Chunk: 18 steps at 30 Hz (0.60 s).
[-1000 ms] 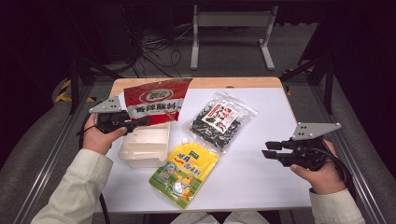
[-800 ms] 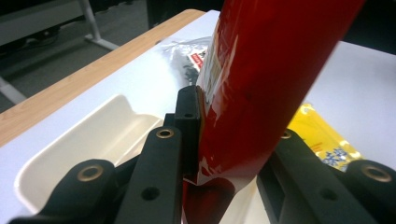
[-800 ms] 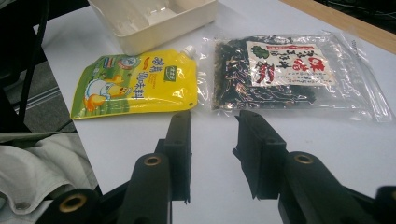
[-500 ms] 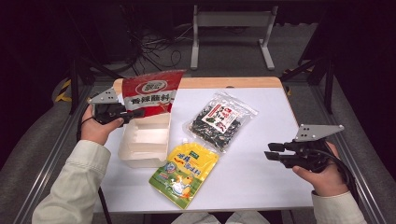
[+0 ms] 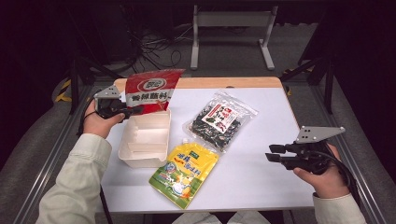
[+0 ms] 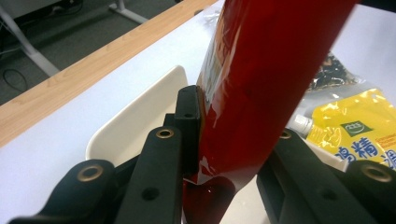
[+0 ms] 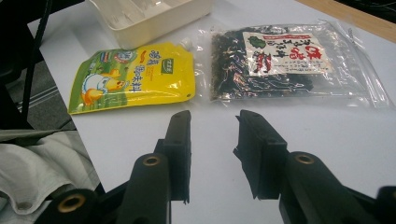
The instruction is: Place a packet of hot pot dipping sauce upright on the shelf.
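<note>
A red pouch point(image 5: 150, 89) with white lettering stands upright in the air at the table's far left, above the far end of a cream plastic tray point(image 5: 145, 139). My left gripper point(image 5: 130, 111) is shut on the pouch's lower edge; the left gripper view has the red pouch point(image 6: 261, 88) clamped between both jaws, with the tray point(image 6: 135, 116) below. My right gripper point(image 5: 273, 155) hovers open over the table's near right, nothing between its jaws point(image 7: 212, 140). A yellow spouted pouch point(image 5: 184, 170) and a clear bag of dark seaweed point(image 5: 219, 120) lie flat mid-table.
The white tabletop point(image 5: 261, 186) has a wooden strip point(image 5: 233, 82) along its far edge. A metal stand point(image 5: 231, 32) and cables point(image 5: 159, 46) are on the floor beyond. Metal rails run along both sides of the table.
The left gripper has lifted the red pouch from lying flat to standing upright and drawn it slightly left over the tray's far end. The right gripper has stayed put.
</note>
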Motion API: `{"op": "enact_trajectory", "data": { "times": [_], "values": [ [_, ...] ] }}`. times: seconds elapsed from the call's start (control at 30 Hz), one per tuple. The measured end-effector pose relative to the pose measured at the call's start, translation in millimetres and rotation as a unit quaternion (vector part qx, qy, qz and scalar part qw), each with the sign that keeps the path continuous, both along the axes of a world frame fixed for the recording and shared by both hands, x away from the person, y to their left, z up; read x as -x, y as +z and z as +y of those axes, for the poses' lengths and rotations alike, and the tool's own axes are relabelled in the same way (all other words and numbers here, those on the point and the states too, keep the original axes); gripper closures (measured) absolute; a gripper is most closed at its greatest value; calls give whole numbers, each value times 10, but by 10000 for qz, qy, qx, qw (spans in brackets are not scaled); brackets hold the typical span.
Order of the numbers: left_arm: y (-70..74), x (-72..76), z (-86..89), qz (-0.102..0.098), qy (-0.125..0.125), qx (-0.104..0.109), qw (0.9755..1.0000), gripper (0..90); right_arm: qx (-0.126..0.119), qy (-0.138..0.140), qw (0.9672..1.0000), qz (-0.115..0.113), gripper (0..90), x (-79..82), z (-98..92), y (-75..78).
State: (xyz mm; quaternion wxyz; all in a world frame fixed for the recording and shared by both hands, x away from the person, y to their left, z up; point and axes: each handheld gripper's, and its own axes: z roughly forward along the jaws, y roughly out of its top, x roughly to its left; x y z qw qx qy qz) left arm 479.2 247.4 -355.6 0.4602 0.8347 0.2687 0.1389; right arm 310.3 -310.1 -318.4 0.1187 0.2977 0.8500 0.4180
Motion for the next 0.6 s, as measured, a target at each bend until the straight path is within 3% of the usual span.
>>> {"op": "enact_trajectory", "data": {
  "times": [0.37, 0.6],
  "values": [
    [-80, -74, -78, 58, 53, -433, 9990, 759, 0, 14, 10000, 17, 641, 13, 7, -13],
    [-121, -135, -138, 14, 112, -537, 9985, 760, 11, 31, 10000, 21, 640, 16, 18, -18]
  ]
}}
